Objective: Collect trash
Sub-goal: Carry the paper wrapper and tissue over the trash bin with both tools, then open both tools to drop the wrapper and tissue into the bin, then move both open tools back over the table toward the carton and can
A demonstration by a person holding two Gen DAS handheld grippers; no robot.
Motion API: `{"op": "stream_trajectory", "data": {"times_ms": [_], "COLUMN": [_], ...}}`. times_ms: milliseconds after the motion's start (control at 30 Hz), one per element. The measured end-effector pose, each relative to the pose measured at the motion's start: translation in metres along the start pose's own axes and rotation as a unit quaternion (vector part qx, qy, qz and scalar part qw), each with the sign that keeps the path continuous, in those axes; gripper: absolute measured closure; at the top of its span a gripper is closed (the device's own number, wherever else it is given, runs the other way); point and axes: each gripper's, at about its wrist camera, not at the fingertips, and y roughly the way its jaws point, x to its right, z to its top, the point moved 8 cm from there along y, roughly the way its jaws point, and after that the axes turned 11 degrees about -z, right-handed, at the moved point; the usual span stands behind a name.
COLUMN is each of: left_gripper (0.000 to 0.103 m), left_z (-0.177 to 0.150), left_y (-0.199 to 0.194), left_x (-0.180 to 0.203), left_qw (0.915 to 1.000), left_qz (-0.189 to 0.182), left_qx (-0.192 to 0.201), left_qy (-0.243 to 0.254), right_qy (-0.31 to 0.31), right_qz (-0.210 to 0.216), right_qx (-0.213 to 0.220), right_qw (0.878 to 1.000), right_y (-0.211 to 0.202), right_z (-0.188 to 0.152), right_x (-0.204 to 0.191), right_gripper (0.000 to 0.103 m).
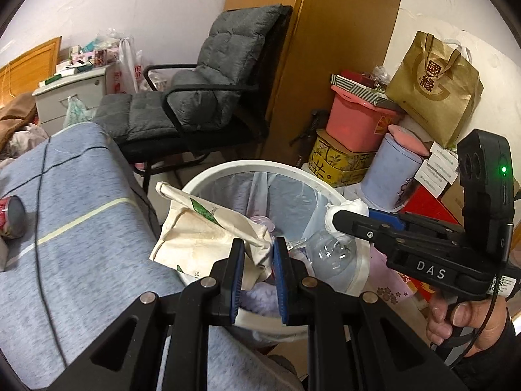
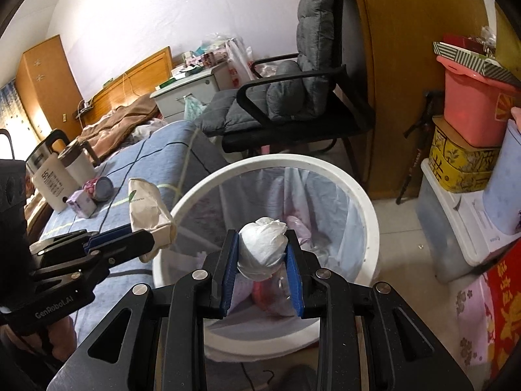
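Note:
A white round bin [image 1: 228, 167] [image 2: 368, 208] with a plastic liner stands on the floor beside the bed. My left gripper [image 1: 258, 247] is shut on a crumpled cream paper bag [image 1: 202, 228] [image 2: 146, 205], which hangs over the bin's near left rim. My right gripper [image 2: 262, 244] [image 1: 335, 218] is shut on a wad of white tissue [image 2: 262, 247] [image 1: 345, 208], held above the bin's opening. Inside the bin lie a clear plastic bottle [image 1: 329, 251] and other waste.
The bed with a grey-blue cover [image 1: 81, 228] is at the left, with a red can [image 1: 13, 216], a white kettle [image 2: 58, 176] and a small box [image 2: 81, 203] on it. A black chair [image 1: 202, 97] stands behind the bin. Stacked boxes and bags [image 1: 374, 120] crowd the right.

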Motion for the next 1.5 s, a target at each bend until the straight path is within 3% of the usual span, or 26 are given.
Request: {"op": "stream_trajectory", "data": {"times_ms": [333,467,967,1500], "left_gripper": [0.083,0.070,0.069,0.069], "left_z": [-0.003,-0.002,-0.004,-0.026], "left_y": [0.018,0.019,-0.011,-0.077], "left_x": [-0.011,-0.012,-0.017,-0.027], "left_qw": [0.9998,0.9997,0.9994,0.9975], "left_qz": [-0.012,-0.017,-0.004,0.041], "left_qx": [-0.009,-0.006,0.007,0.033], "left_qy": [-0.015,-0.017,-0.032,-0.047], "right_qy": [0.006,0.006,-0.009,-0.057], "right_qz": [-0.001,-0.002,-0.007,0.027], "right_qx": [-0.020,-0.018,0.001,0.028], "right_qw": [1.000,1.000,1.000,0.998], "right_y": [0.026,0.028,-0.001,-0.056], "right_z": [0.000,-0.001,-0.004,-0.015], "right_x": [0.007,0.006,-0.007,-0.064], "right_gripper": [0.070,0.057,0.056,0.056]}}
